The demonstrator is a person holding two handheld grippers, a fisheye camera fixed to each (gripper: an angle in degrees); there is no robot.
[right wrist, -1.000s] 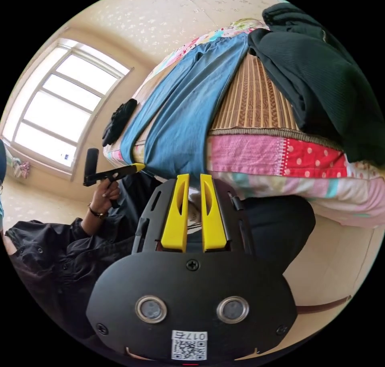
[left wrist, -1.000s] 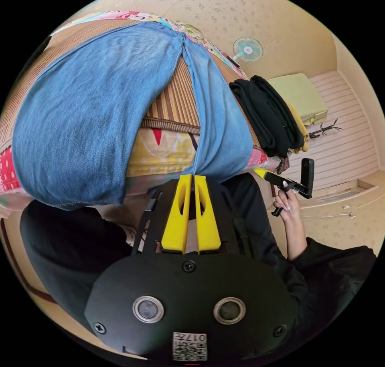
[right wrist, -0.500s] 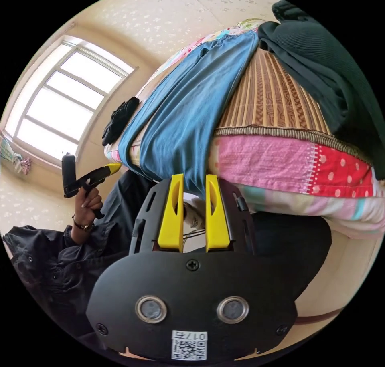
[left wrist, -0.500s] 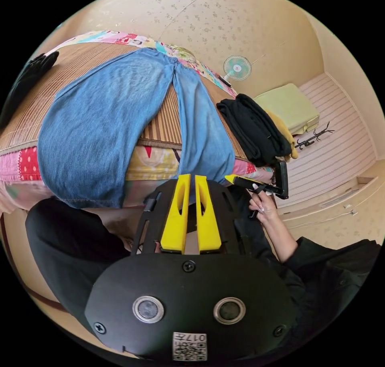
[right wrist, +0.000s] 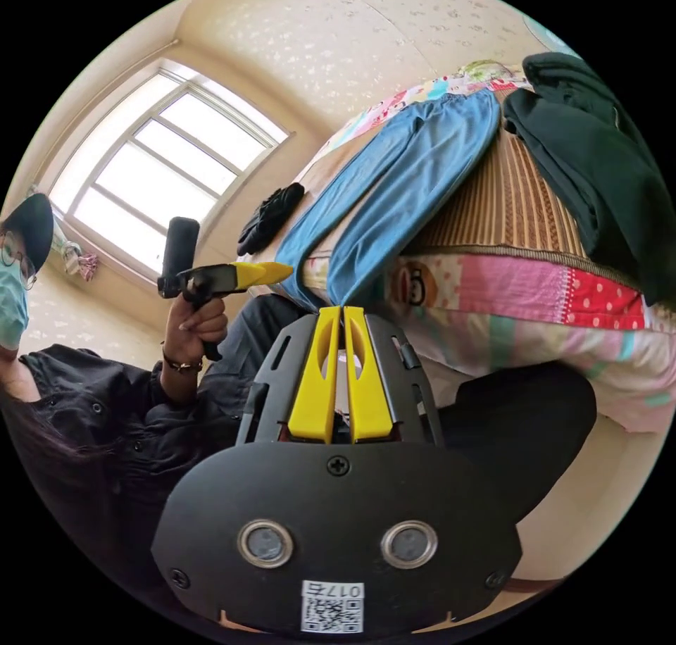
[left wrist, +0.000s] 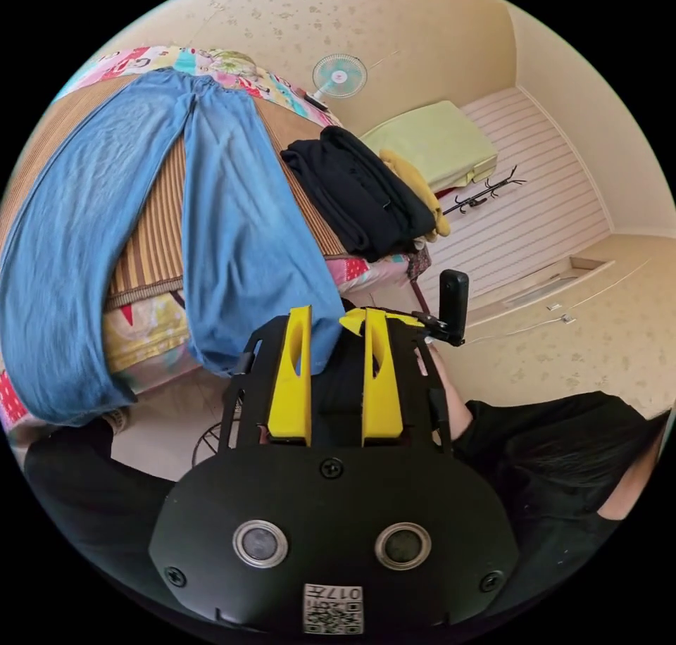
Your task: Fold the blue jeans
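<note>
Blue jeans (left wrist: 232,251) lie flat on striped mat (left wrist: 151,251) on bed (right wrist: 535,300), both leg ends hanging over bed edge. Left hand-held gripper (left wrist: 336,321) jaws apart, narrow gap, holding nothing. Right hand-held gripper (right wrist: 341,317) jaws nearly together at leg hem; grip on cloth cannot tell. Folded black clothes (left wrist: 359,194) beside jeans.

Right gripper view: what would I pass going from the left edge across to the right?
The person's masked head → the hand holding the left gripper → the blue jeans hanging off the bed → the striped mat → the folded black clothes.
</note>
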